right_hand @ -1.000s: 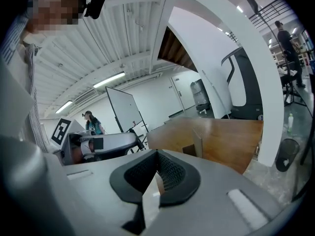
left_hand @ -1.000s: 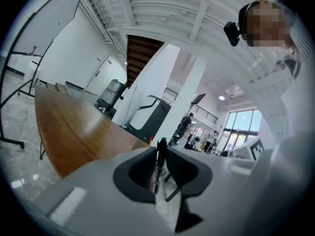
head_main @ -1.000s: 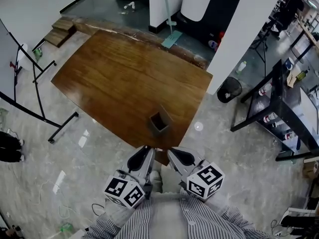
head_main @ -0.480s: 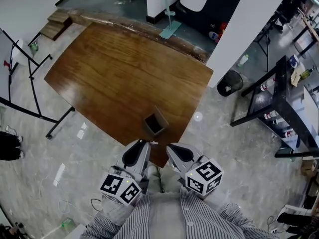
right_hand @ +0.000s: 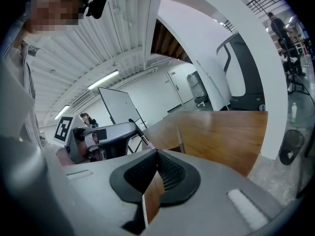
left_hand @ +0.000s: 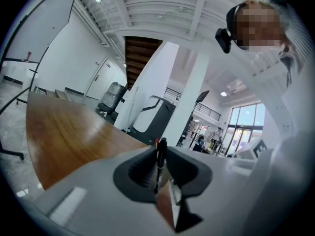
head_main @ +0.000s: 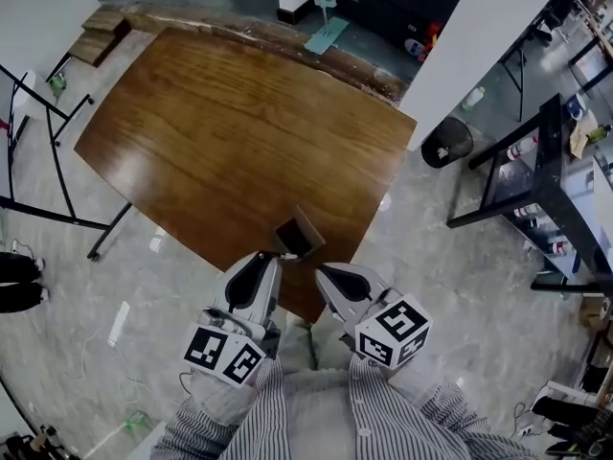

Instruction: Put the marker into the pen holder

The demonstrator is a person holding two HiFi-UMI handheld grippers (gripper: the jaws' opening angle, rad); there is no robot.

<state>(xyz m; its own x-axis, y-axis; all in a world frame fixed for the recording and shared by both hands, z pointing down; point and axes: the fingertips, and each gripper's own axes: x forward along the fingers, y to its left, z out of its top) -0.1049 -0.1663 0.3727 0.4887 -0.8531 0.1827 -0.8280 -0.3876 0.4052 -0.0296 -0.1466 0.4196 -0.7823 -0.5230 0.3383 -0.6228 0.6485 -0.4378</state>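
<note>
Left gripper view: left gripper (left_hand: pixel 158 167) is clamped on the black marker (left_hand: pixel 160 154). The marker stands upright between the pads, its end poking out beyond them.

Right gripper view: right gripper (right_hand: pixel 157 157) is pressed shut with nothing in it.

Head view: the pen holder (head_main: pixel 295 237), a dark open-topped box, stands on the wooden bench (head_main: pixel 220 132). The right gripper hangs near the holder, on its near-right side.

Change over the last second: the left gripper's nose sat well short of the holder. It has closed in and now lies just beside the holder's near-left corner, with the marker end almost at the rim. The holder appears unmoved.

Judgement: the approach is about done, but the marker is not yet over the opening. Still to do: carry it above the mouth, point it down, release.
</note>
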